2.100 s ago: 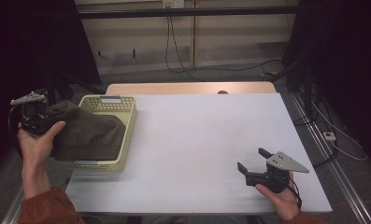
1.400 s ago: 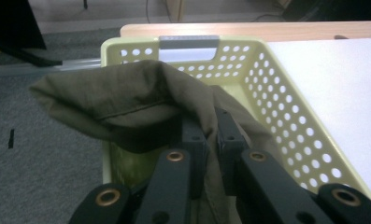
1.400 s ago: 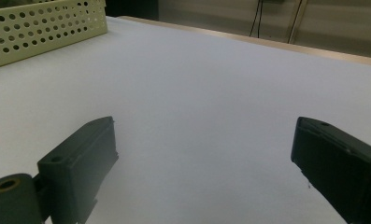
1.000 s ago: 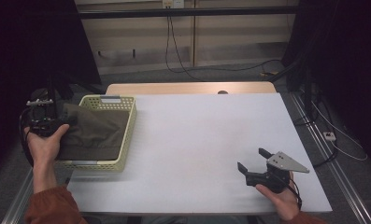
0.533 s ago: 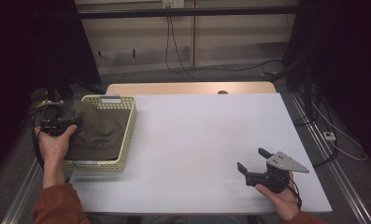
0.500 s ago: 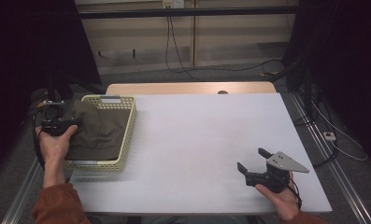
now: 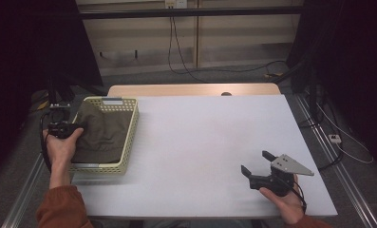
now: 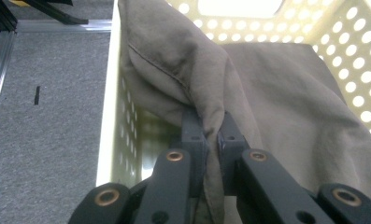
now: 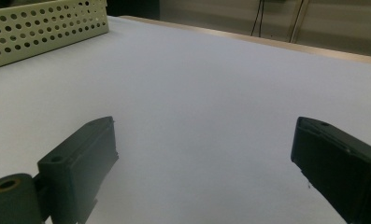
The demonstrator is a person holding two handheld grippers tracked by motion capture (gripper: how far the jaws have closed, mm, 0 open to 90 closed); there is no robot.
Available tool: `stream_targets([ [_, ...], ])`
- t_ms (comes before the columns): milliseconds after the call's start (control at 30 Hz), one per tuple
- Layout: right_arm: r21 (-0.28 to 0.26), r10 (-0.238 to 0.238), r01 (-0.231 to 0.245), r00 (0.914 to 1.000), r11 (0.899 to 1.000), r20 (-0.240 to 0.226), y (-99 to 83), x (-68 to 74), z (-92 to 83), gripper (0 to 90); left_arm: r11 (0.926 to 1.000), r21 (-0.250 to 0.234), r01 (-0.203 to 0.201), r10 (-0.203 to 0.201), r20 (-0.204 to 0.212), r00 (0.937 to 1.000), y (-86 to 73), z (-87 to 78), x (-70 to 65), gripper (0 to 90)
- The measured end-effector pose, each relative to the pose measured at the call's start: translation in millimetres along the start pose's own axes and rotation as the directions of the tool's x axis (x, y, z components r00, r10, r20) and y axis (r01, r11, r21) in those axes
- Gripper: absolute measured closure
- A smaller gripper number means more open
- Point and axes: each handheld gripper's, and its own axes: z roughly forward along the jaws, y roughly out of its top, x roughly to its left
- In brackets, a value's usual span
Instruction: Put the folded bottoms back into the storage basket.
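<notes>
The left gripper [image 8: 210,135] had lowered the pinched cloth [image 7: 103,133] into the basket [image 7: 129,142] (release seemed next); right gripper [image 7: 255,164] fingers spread.

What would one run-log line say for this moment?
left gripper: shut on cloth | cloth: in basket | right gripper: open, idle

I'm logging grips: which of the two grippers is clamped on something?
The left gripper, its black jaws pinching the olive-brown cloth at the pale yellow perforated basket; the right gripper stands open over bare table.
</notes>
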Motion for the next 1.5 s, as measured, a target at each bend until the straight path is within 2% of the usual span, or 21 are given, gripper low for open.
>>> stream_targets([
  [67, -0.001, -0.001, 0.001, 1.0000, 1.000, 0.000, 0.1, 0.1, 0.0, 7.1, 0.9998, 0.010, -0.019, 0.019, 0.011, 0.9998, 0.0, 0.1, -0.3, 85.4],
  [100, -0.001, -0.001, 0.001, 1.0000, 1.000, 0.001, 0.1, 0.1, -0.1, 7.1, 0.9999, 0.003, -0.014, 0.014, 0.011, 0.9998, -0.3, 0.6, -1.4, 85.2],
  [233, -0.001, 0.000, 0.000, 1.0000, 1.000, 0.002, 0.2, 0.1, -0.4, 7.1, 0.9994, 0.027, -0.024, 0.023, 0.020, 0.9995, -1.8, -2.2, 0.5, 85.0],
  [267, -0.002, 0.003, -0.003, 1.0000, 1.000, 0.002, 0.3, 0.2, -0.5, 7.1, 0.9998, 0.021, -0.005, 0.005, 0.023, 0.9997, -2.3, -2.5, -0.3, 85.0],
  [333, -0.004, 0.003, -0.003, 1.0000, 1.000, 0.003, 0.3, 0.0, -0.6, 7.1, 0.9987, 0.041, -0.030, 0.029, 0.034, 0.9990, -2.7, -4.3, 1.9, 85.0],
  [433, 0.000, 0.004, -0.004, 1.0000, 1.000, 0.002, 0.0, -0.3, -0.5, 7.1, 0.9992, 0.038, -0.015, 0.013, 0.039, 0.9992, -3.5, -2.9, -0.5, 84.8],
  [500, -0.004, 0.004, -0.004, 1.0000, 1.000, 0.004, 0.3, 0.0, -0.7, 7.1, 0.9986, 0.047, -0.026, 0.024, 0.044, 0.9987, -3.3, -3.5, -0.7, 84.6],
  [567, -0.003, 0.005, -0.005, 1.0000, 1.000, 0.004, 0.3, 0.1, -0.6, 7.1, 0.9982, 0.043, -0.042, 0.039, 0.071, 0.9967, -3.0, -3.6, -1.0, 83.7],
  [600, -0.003, 0.005, -0.005, 1.0000, 1.000, 0.002, 0.2, 0.0, -0.4, 7.1, 0.9987, 0.026, -0.043, 0.041, 0.078, 0.9961, -3.1, -3.0, -3.1, 82.8],
  [633, -0.002, 0.005, -0.005, 1.0000, 1.000, 0.002, 0.2, -0.1, -0.3, 7.1, 0.9978, 0.027, -0.061, 0.059, 0.083, 0.9949, -2.6, -3.1, -3.3, 82.2],
  [833, -0.004, 0.005, -0.005, 1.0000, 1.000, 0.001, 0.4, 0.0, -0.6, 7.1, 0.9974, 0.007, -0.072, 0.071, 0.073, 0.9948, -2.3, -3.3, -4.5, 76.9],
  [967, -0.004, 0.005, -0.005, 1.0000, 1.000, 0.001, 0.4, 0.0, -0.6, 7.1, 0.9980, -0.025, -0.057, 0.059, 0.083, 0.9948, -3.5, -4.2, -2.0, 72.7],
  [1000, -0.004, 0.005, -0.005, 1.0000, 1.000, 0.001, 0.4, 0.0, -0.6, 7.1, 0.9976, -0.026, -0.064, 0.066, 0.087, 0.9940, -3.2, -5.5, -0.8, 71.6],
  [1067, -0.004, 0.005, -0.005, 1.0000, 1.000, 0.002, 0.3, 0.0, -0.6, 7.1, 0.9973, -0.048, -0.056, 0.060, 0.089, 0.9942, -3.0, -6.9, -0.2, 67.5],
  [1133, -0.004, 0.005, -0.005, 1.0000, 1.000, 0.002, 0.3, -0.1, -0.5, 7.1, 0.9953, -0.055, -0.079, 0.084, 0.090, 0.9923, -1.9, -9.3, -0.3, 63.8],
  [1267, -0.005, 0.005, -0.005, 1.0000, 1.000, 0.001, 0.4, 0.0, -0.7, 7.1, 0.9939, -0.093, -0.060, 0.067, 0.073, 0.9951, 1.2, -14.9, -1.0, 46.9],
  [1333, -0.004, 0.004, -0.004, 1.0000, 1.000, 0.001, 0.4, -0.3, -1.1, 7.1, 0.9901, -0.126, -0.063, 0.073, 0.074, 0.9946, 2.8, -18.6, -1.5, 42.0],
  [1433, -0.005, 0.004, -0.004, 1.0000, 1.000, 0.001, 0.4, -0.5, -1.0, 7.1, 0.9786, -0.172, -0.113, 0.120, 0.031, 0.9923, 6.0, -26.1, -6.3, 33.6],
  [1500, -0.004, 0.004, -0.004, 1.0000, 1.000, 0.001, 0.4, -0.2, -0.9, 7.1, 0.9731, -0.208, -0.099, 0.112, 0.052, 0.9924, 8.5, -31.3, -7.7, 28.7],
])
